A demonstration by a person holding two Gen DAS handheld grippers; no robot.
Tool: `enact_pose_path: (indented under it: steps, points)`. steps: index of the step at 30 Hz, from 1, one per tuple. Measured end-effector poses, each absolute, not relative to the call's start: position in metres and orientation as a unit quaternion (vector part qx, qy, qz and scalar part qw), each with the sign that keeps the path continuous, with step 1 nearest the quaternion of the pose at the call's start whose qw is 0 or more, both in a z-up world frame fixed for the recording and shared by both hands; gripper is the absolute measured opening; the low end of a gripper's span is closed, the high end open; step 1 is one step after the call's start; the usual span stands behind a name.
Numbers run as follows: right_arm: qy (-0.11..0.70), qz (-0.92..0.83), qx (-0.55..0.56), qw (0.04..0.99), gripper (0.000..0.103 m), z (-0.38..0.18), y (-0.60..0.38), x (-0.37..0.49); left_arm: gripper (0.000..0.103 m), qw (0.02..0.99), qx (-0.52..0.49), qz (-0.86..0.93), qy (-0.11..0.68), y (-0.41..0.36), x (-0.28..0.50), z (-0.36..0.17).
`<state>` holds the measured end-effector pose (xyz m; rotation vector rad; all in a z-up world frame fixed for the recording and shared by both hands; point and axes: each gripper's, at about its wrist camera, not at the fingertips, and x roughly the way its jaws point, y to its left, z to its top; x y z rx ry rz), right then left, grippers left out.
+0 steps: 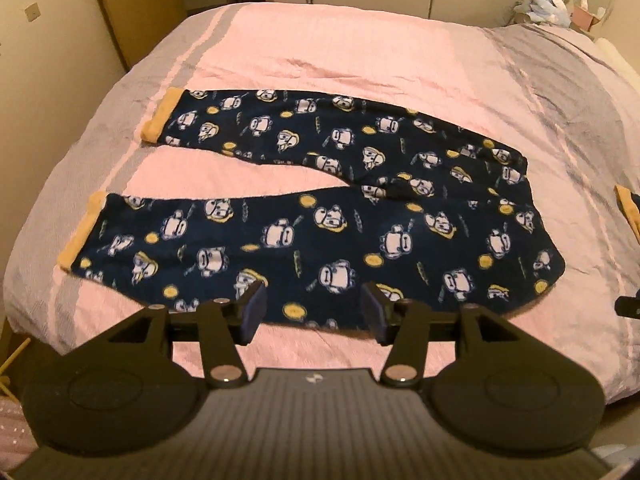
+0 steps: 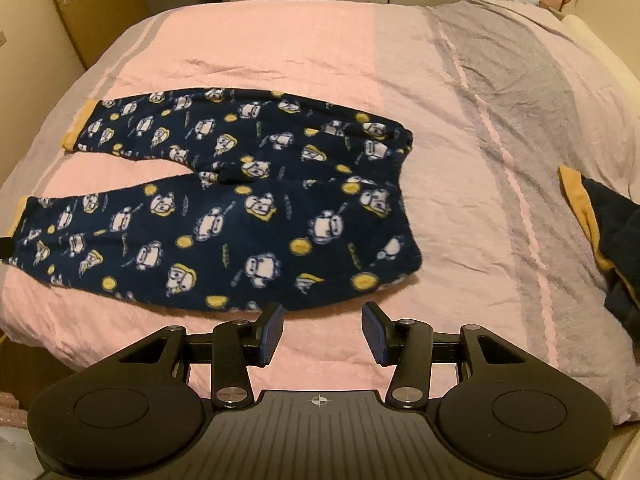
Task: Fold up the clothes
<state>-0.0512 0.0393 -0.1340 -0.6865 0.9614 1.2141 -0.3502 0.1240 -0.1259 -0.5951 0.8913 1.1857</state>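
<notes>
**Two grippers open above spread pyjama trousers**

Left wrist view: left gripper (image 1: 312,312) jaws apart, nothing between pads, hovering above near edge of navy printed trousers (image 1: 320,216) lying flat on pink bedspread (image 1: 320,52).

Right wrist view: right gripper (image 2: 323,332) parted, empty, near waistband corner; second navy garment (image 2: 612,232) far right.

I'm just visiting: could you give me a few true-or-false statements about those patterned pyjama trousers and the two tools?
1. The pyjama trousers lie spread flat on the bed. True.
2. The left tool grips the trousers. False: its jaws stand open and empty.
3. The trouser cuffs are yellow. True.
4. The right tool holds a sock. False: it is open, holding nothing.
5. A second dark garment lies at the right. True.
</notes>
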Motion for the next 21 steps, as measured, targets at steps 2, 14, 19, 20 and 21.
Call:
enact_pose_path:
  steps: [2, 14, 19, 20, 21]
  points:
    - [0.424, 0.54, -0.306, 0.659, 0.048, -0.133, 0.032, -0.044, 0.049, 0.691, -0.267, 0.541, 0.398, 0.113, -0.346, -0.125]
    - [0.406, 0.584, -0.332, 0.62, 0.048, -0.138, 0.001, -0.034, 0.051, 0.653, -0.275, 0.576, 0.408, 0.049, -0.335, -0.129]
    - [0.399, 0.598, -0.344, 0.605, 0.048, -0.141, -0.004, -0.041, 0.052, 0.639, -0.283, 0.589, 0.406, 0.034, -0.341, -0.127]
    - [0.396, 0.6, -0.347, 0.603, 0.048, -0.141, -0.004, -0.043, 0.052, 0.637, -0.284, 0.591, 0.406, 0.032, -0.343, -0.126]
    - [0.392, 0.602, -0.351, 0.601, 0.048, -0.141, -0.004, -0.044, 0.052, 0.635, -0.285, 0.594, 0.404, 0.03, -0.344, -0.126]
